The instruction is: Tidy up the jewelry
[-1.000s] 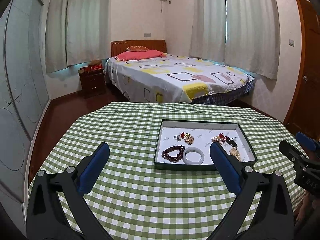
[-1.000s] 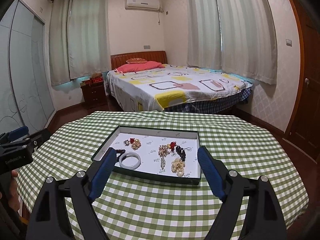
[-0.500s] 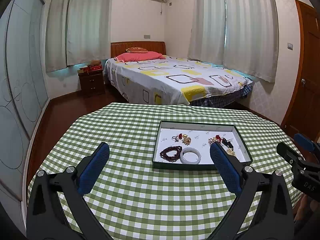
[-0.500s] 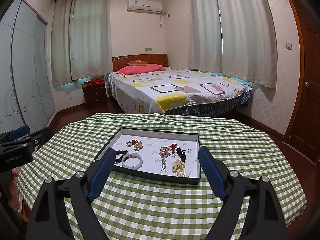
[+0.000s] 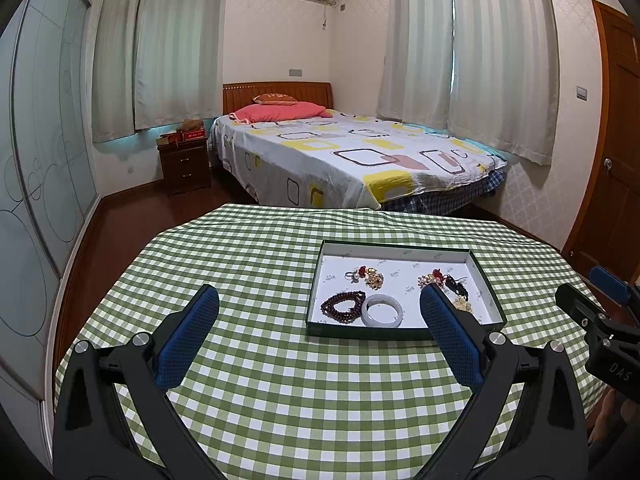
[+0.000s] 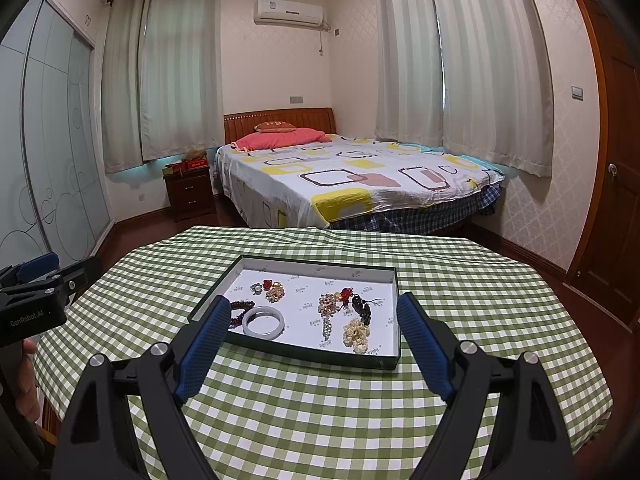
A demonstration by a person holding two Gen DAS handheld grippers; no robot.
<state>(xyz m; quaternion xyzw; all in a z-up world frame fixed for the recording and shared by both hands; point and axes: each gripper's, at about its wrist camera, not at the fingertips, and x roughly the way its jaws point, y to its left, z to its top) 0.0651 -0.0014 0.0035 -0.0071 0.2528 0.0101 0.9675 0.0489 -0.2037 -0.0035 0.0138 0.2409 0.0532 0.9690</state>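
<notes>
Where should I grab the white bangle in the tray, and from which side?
Grip the white bangle across its band, one finger inside the ring, one outside, coming from above. It lies flat on the tray floor; take the side away from the dark bead bracelet, which seems to touch it.

Two hand-held grippers are held side by side, angled downward. The left hand-held gripper (image 5: 319,310) has its blue-padded fingers (image 5: 188,334) spread wide, with nothing between them. The right hand-held gripper (image 6: 314,322) matches it, its jaws standing wide apart and empty. At the left edge of the right wrist view, part of the person's hand (image 6: 26,376) grips the left tool's black handle.
</notes>
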